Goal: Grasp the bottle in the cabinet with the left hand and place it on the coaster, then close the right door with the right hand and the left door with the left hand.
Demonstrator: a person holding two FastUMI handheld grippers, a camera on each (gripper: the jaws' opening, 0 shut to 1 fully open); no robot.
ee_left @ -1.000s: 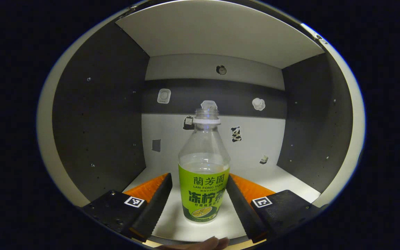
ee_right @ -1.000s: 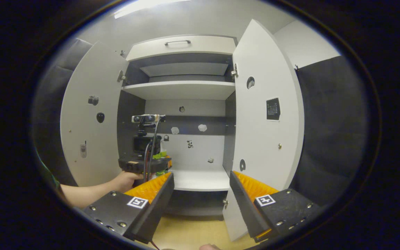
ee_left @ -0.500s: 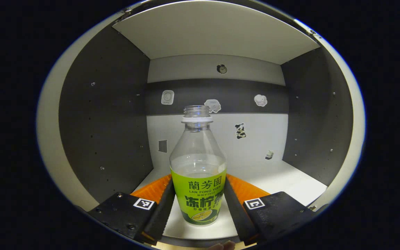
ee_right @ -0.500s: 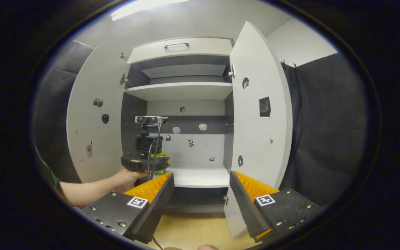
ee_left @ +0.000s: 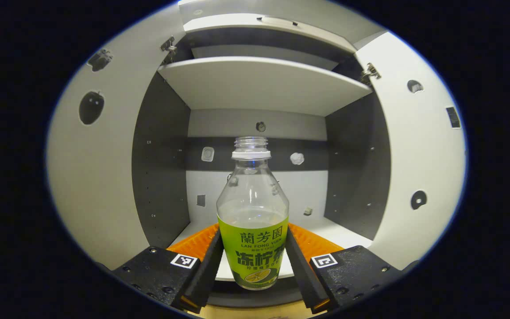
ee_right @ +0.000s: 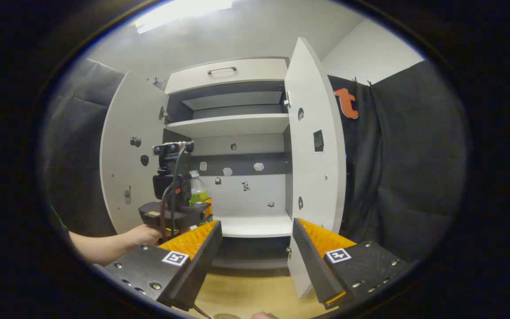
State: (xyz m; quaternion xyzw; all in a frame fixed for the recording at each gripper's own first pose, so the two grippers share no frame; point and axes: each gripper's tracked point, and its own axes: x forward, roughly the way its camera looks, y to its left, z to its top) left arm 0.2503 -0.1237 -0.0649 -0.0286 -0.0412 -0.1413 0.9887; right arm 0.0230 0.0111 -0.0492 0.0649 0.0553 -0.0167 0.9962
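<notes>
- The left hand-held gripper [ee_left: 253, 261] is clamped on the bottle [ee_left: 252, 221], both fingers pressing the label low on its body. The bottle sits upright, at the front edge of the cabinet's lower shelf [ee_left: 343, 232].
- The bottle has no cap and holds liquid up to about the label's top edge. Any tilt or jerk on the way to the coaster could slosh it out of the open neck.
- The grip is low and the body is smooth plastic, so the bottle could pivot between the fingers or be squeezed in if pressed harder.
- The left door [ee_left: 104, 177] and right door [ee_left: 419, 155] stand open on either side; a wide swing could knock the bottle against one.
- The right hand-held gripper [ee_right: 257, 248] waits with its jaws wide and empty, near the right door's lower edge [ee_right: 299, 274]; it could bump the door early.
- The coaster's place cannot be told from here, so the set-down must be aimed carefully.
</notes>
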